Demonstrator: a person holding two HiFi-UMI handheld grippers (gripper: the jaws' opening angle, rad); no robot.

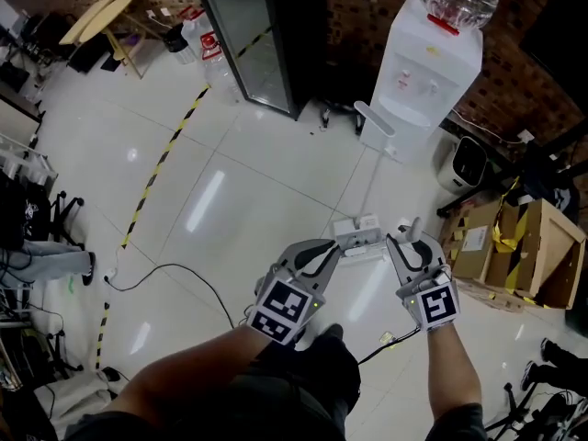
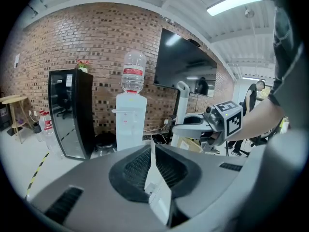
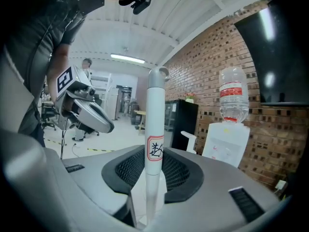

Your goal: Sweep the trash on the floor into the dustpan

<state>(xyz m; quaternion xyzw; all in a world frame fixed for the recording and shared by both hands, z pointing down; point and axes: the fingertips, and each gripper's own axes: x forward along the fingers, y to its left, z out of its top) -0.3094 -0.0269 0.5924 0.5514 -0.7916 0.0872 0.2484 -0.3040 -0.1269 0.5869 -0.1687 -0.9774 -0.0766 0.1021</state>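
Observation:
My right gripper (image 1: 409, 239) (image 3: 153, 163) is shut on a white broom pole (image 3: 155, 110) with a red-edged label and a hook at its top; the broom's head is hidden. My left gripper (image 1: 331, 246) (image 2: 153, 153) is shut on the flat white grip (image 2: 158, 190) of the dustpan handle (image 1: 358, 235). A thin white rod runs from that grip down to the dustpan (image 1: 372, 118), which stands on the floor beside the water dispenser. The two grippers sit side by side, a hand's width apart. I can make out only a few dark specks (image 1: 317, 129) on the tiles near the cabinet.
A white water dispenser (image 1: 423, 72) stands at the brick wall, with a black glass-door cabinet (image 1: 266, 35) to its left. A small white heater (image 1: 469, 163) and cardboard boxes (image 1: 533, 246) are to the right. A black cable (image 1: 175, 269) and yellow-black tape (image 1: 161, 163) cross the floor at the left.

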